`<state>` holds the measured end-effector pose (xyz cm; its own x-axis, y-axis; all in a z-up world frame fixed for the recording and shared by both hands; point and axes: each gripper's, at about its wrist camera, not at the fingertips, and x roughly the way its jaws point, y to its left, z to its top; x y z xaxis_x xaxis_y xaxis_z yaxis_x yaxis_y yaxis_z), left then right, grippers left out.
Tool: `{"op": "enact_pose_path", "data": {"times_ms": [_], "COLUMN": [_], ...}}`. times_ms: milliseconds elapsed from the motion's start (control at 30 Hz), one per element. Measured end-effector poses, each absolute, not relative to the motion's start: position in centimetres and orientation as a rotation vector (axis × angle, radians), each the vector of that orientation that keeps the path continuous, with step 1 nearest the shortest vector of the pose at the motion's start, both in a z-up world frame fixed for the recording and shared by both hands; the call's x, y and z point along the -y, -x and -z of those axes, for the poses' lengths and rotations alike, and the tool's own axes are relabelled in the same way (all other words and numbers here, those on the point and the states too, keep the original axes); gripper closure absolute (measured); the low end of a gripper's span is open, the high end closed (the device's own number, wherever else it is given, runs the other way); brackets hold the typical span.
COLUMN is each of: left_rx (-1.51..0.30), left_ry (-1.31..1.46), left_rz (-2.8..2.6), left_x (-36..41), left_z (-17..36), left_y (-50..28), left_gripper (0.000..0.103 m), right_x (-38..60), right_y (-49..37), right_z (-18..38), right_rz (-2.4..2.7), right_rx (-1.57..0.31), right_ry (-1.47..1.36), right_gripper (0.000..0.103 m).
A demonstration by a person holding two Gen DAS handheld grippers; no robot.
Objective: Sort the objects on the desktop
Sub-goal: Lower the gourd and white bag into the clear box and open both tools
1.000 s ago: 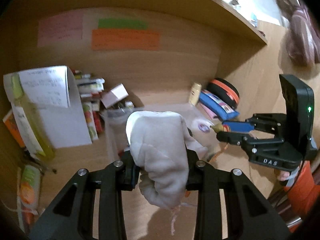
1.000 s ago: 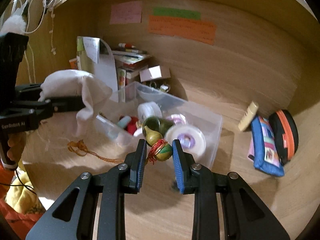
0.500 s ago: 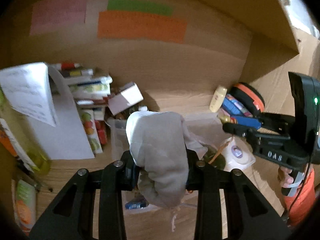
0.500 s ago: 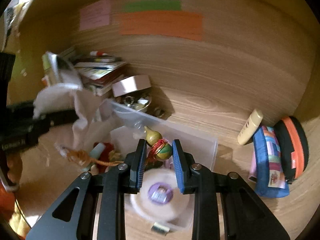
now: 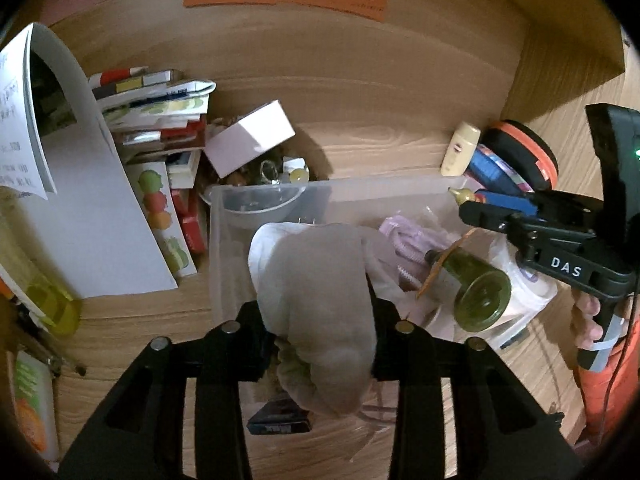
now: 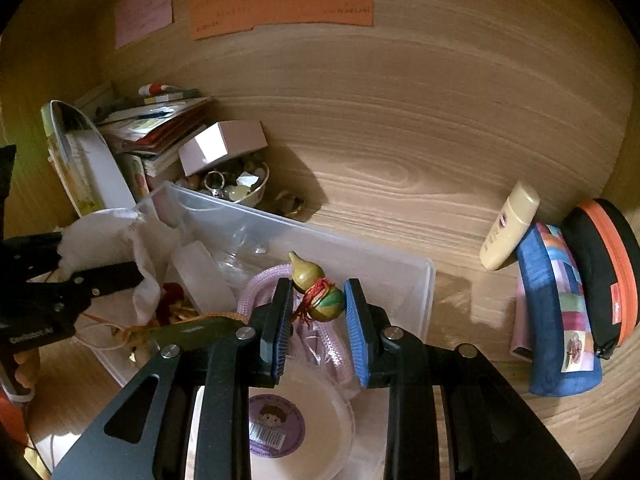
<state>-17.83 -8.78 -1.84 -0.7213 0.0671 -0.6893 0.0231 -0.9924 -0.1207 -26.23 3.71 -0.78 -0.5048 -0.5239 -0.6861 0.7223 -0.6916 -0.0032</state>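
Note:
My left gripper (image 5: 316, 332) is shut on a white cloth pouch (image 5: 316, 300) and holds it over the clear plastic bin (image 5: 280, 196). My right gripper (image 6: 318, 308) is shut on a small painted gourd charm (image 6: 316, 294) with red thread, above the same bin (image 6: 384, 264). The bin holds a pink cord (image 6: 256, 288), a white tape roll (image 6: 296, 428), a dark green bottle (image 5: 476, 284) and other small items. The left gripper with the pouch (image 6: 104, 236) shows at the left of the right wrist view. The right gripper (image 5: 472, 204) shows at the right of the left wrist view.
Stacked books and papers (image 5: 152, 120), a pink box (image 5: 250, 136) and a bowl of trinkets (image 6: 228, 188) stand behind the bin. A cream tube (image 6: 508, 224), a blue pouch (image 6: 560, 316) and an orange-rimmed black case (image 6: 604, 272) lie at the right. The wooden back wall carries coloured notes.
Both grippers have moved forward and down over the bin, still holding the pouch and the gourd. The bin's contents now lie directly beneath them.

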Motion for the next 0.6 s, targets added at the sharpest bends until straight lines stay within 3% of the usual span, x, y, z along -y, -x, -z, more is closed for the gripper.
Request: {"op": "enact_pose_path", "data": {"times_ms": [267,500,600], "left_rx": [0.224,0.218,0.194], "left_ry": [1.159,1.065,0.986], "left_rz": [-2.885,-2.898,-2.942], "left_x": [9.1,8.7,8.4], "left_z": [1.9,0.5,-0.4], "left_y": [17.9,17.0,16.2], "left_gripper": [0.058,0.047,0.029], "right_x": [-3.8,-4.0,-4.2], "right_y": [26.2,25.2,24.4], "right_z": [0.9,0.2,-0.4], "right_rz": [2.212,2.242,2.258], "right_rx": [-0.359,-0.347,-0.359], "right_ry": [-0.839,-0.770,-0.725], "right_gripper": [0.077,0.049,0.038]}}
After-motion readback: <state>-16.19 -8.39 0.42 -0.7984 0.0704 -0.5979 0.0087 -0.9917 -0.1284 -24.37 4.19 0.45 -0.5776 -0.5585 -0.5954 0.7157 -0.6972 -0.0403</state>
